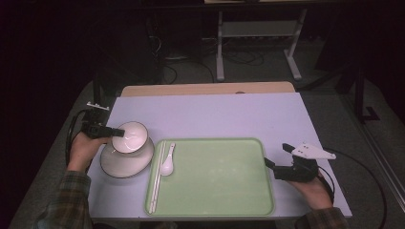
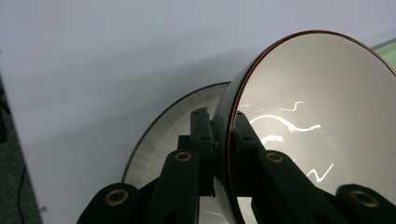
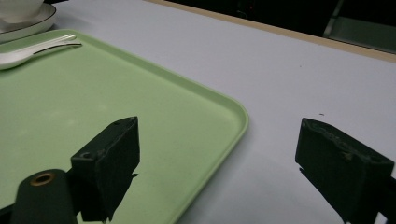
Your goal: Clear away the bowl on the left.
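Gripping now: we see the left gripper (image 2: 224,140) clamped on the bowl's (image 1: 130,137) rim, bowl tilted over the plate (image 1: 125,164), left of the tray (image 1: 215,181).
Next move: we judge a lift, then transfer trayward.
Right gripper (image 1: 279,160): jaws wide, empty, at tray's right edge.
Count: one bowl, plate, tray, spoon (image 1: 167,162); two chopsticks (image 1: 156,177).

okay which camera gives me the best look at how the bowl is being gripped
The left gripper view: the left hand-held gripper has its jaws pinching the bowl rim, one inside, one outside. The high view shows the bowl tilted over the plate, but the grip is small. In the right gripper view it is a cropped sliver at the top-left corner.
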